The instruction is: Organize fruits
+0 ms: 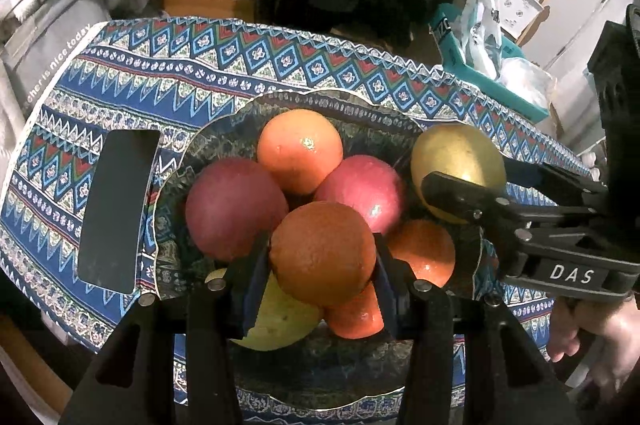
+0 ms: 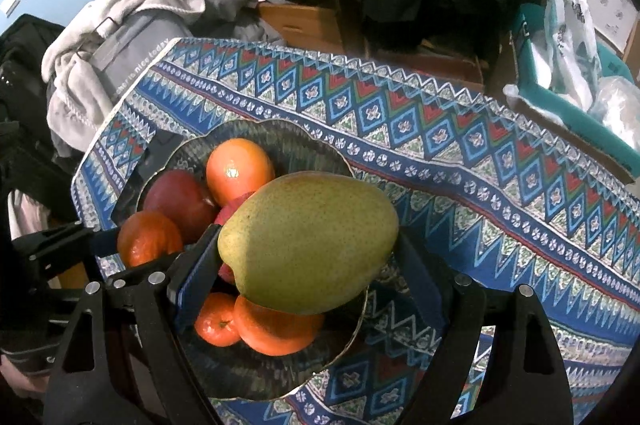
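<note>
- While the glass bowl (image 1: pixel 208 161) holds apples and oranges (piled), the left gripper (image 1: pixel 322 257) clamps an orange (image 1: pixel 322 253) above them.
- Right gripper (image 2: pixel 308 245) clasps a pear (image 2: pixel 308 241) over the bowl's rim.

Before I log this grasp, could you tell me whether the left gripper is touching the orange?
Touching: the left wrist view shows the left gripper pads pressed against both sides of the orange.

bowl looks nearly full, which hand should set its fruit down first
Left, probably. The left gripper holds its orange right over the heap in the bowl. The right gripper holds a pear out by the bowl's rim, off the pile.
</note>
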